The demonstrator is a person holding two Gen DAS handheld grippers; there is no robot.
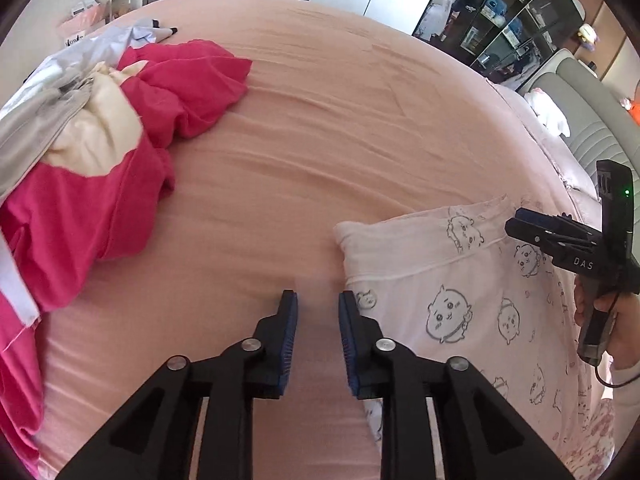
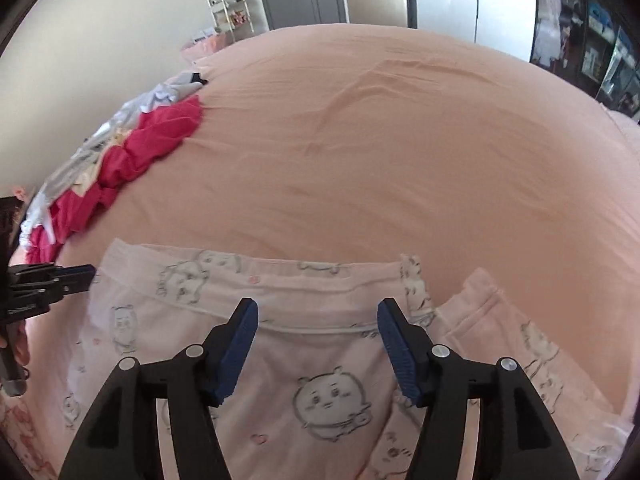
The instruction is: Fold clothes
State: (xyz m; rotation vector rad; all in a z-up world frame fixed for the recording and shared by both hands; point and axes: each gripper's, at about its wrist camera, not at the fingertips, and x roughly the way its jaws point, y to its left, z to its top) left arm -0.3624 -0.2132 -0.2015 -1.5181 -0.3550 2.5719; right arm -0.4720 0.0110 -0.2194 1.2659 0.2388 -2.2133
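- While hovering open-jawed over the printed pajama garment (image 2: 320,360), right gripper (image 2: 318,312) empty.
- Left gripper (image 1: 318,300) open beside its edge.
- Next, probably: pinching corners.

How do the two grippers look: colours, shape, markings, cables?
Both the left gripper and the right gripper have black linkage arms with silver rivets and ribbed blue pads. The right one's body reads "DAS", shows a green light, and trails a black cable.
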